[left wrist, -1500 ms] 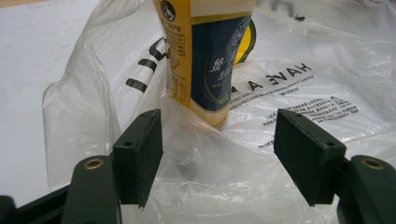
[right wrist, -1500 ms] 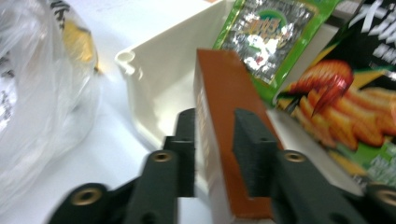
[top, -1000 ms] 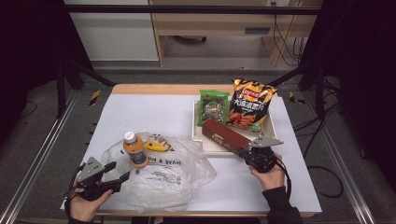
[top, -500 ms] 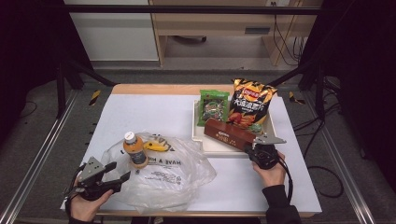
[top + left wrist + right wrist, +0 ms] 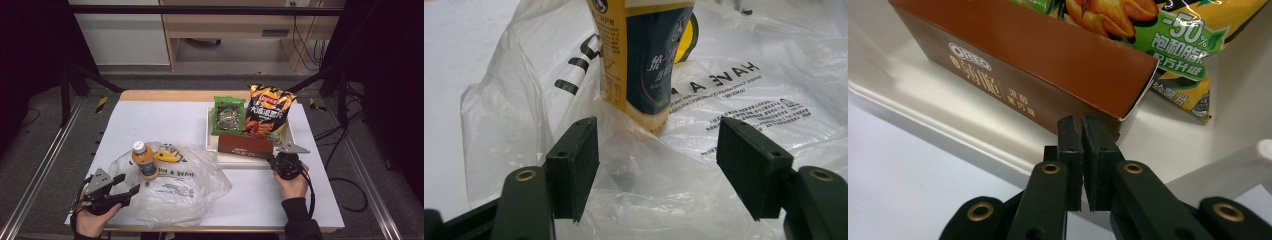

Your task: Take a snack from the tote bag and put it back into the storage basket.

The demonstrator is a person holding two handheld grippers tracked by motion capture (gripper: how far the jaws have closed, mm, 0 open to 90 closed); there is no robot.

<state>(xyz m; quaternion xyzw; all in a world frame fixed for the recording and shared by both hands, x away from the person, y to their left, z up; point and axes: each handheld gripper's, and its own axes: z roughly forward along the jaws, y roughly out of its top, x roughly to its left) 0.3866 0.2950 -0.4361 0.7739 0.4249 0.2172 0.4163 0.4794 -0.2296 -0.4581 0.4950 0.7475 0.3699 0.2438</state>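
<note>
In the high view the right gripper [image 5: 276, 161] sits at about four o'clock on the table, its closed tips just at the near right end of the brown biscuit box [image 5: 245, 145], which lies in the white tray [image 5: 212, 131]. The right gripper view shows the jaws almost pressed together with a thin slit between the pads and nothing in it; whether the tips touch the box's end flap [image 5: 1140, 95] is hard to tell, since they cover the corner. Behind the box, toward twelve o'clock, the orange crisp bag [image 5: 267, 111] and the green snack packet [image 5: 229, 115] lean in the tray, their lower parts hidden by the box. At about seven o'clock the left gripper [image 5: 129, 184] rests at the edge of the clear plastic bag [image 5: 195, 190], jaws spread wide and gripping nothing; in the left gripper view crumpled film lies between the pads without being pinched. The juice bottle [image 5: 143, 160] stands upright just beyond, its top cut off in that view, and a yellow thing [image 5: 167, 156] behind it is too veiled by film to identify.
</note>
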